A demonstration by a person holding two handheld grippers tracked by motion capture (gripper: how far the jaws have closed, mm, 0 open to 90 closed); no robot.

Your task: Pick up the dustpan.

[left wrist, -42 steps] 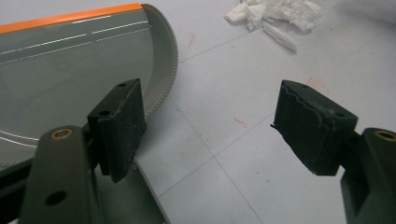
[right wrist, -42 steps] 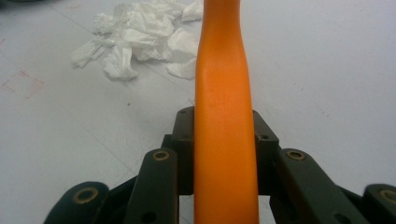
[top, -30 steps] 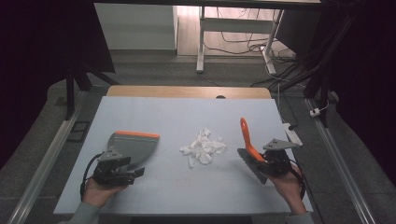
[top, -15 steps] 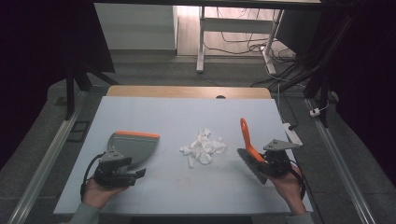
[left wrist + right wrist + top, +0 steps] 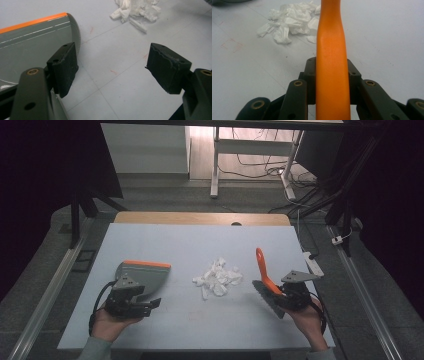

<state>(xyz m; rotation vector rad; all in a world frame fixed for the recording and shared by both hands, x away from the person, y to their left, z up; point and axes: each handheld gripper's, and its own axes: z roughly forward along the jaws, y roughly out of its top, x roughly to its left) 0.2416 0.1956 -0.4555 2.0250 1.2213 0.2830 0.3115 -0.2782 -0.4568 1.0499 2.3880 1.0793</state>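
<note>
Paper scraps (image 5: 218, 278), white and crumpled, lie in a loose heap near the middle of the pale blue table (image 5: 200, 245), none swept up yet.

High view: grey dustpan (image 5: 145, 275) with an orange lip sits flat to the left of the heap, well apart from it. Left gripper (image 5: 150, 304) is at the dustpan's near edge, jaws set wide, nothing between them. Right gripper (image 5: 280, 295) clamps the orange handle of a brush (image 5: 263, 272), bristle head down at the table, just right of the heap. Judged progress: tools in position, sweeping not begun; the dustpan must be taken up, the heap brushed into it.

Left gripper view: both black jaws stand apart over bare table. Dustpan (image 5: 32, 42) lies touching or just beside the left jaw; which, I cannot tell. Scraps (image 5: 137, 11) at the top, apart from everything.

Right gripper view: jaws tight on the orange brush handle (image 5: 332, 57), which runs straight up the middle. Scraps (image 5: 289, 21) ahead and left.

Surface: smooth, matt, a few faint red marks, wooden strip at the far edge. Room: dim, grey floor, white desk legs and loose cables beyond, metal rails either side.
</note>
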